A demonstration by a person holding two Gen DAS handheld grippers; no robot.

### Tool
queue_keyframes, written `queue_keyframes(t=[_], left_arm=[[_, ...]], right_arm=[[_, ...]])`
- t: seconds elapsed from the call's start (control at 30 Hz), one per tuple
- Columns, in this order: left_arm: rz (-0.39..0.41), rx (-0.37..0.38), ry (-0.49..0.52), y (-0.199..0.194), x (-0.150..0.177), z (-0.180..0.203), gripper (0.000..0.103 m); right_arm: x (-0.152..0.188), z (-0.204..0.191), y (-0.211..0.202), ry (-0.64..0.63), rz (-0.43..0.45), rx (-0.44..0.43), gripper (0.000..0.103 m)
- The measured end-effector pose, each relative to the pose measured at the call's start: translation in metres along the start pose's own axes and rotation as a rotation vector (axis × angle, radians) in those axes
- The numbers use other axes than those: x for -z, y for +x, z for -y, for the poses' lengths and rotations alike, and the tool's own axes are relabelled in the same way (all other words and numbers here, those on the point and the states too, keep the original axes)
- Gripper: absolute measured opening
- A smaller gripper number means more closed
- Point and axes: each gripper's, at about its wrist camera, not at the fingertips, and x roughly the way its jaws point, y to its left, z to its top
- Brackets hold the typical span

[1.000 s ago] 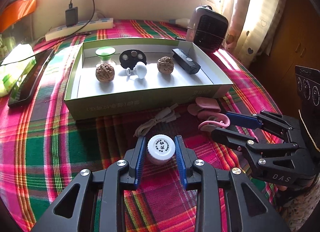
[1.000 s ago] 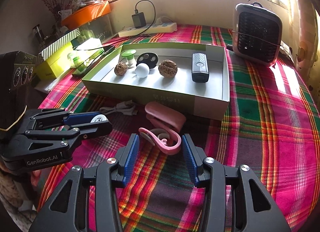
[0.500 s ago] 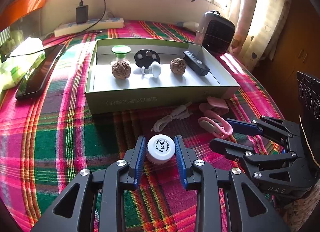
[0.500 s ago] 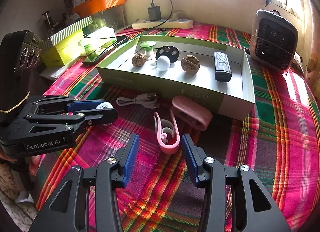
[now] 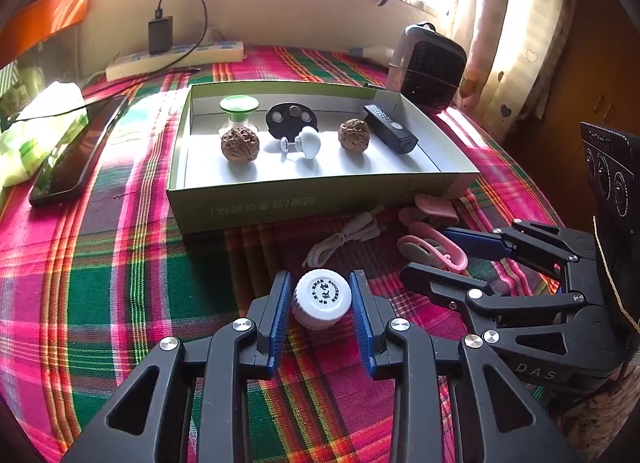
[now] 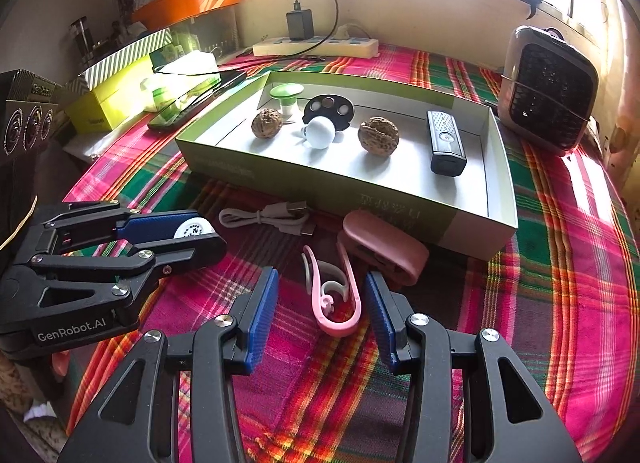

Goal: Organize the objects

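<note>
Plaid cloth everywhere, and the green box in the middle already has a decent haul in it: two walnuts, a white knob thing, a little green-topped bottle, a black round disc and a dark remote-looking stick. So I'd say the job is a bit over halfway.

What's left sits on the cloth in front of the box: a white cable, a pink case right against the box's front wall, a pink ear-hook thing and a small white-capped jar.

Left gripper has the jar between its blue pads. They look like they're touching the cap on both sides, so I read that as clamped on it, though the jar seems to be sitting low, not lifted toward the box yet.

Right gripper is straddling the pink ear-hook with visible gaps on both sides, so it's loose, not pinching anything.

Looks like four items to go, with the jar and the ear-hook next in line.
</note>
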Motion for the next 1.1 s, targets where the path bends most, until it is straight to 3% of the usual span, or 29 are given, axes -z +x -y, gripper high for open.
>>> queue_keyframes(t=[0.17,0.33,1.1], left_arm=[[0.002,-0.004,0.008,0.0001,0.0005,0.001,0.028],[0.003,-0.001,0.002,0.0003,0.0005,0.0008,0.028],[0.004,-0.014,0.011,-0.0002,0.0015,0.0021,0.027]], right_arm=[[0.0001,0.0019,-0.0008,0.013,0.004,0.016,0.031],[0.0004,-0.0015,-0.0011,0.008,0.003,0.019,0.025],[0.001,-0.0018,-0.0018,0.02,0.005,0.018,0.025]])
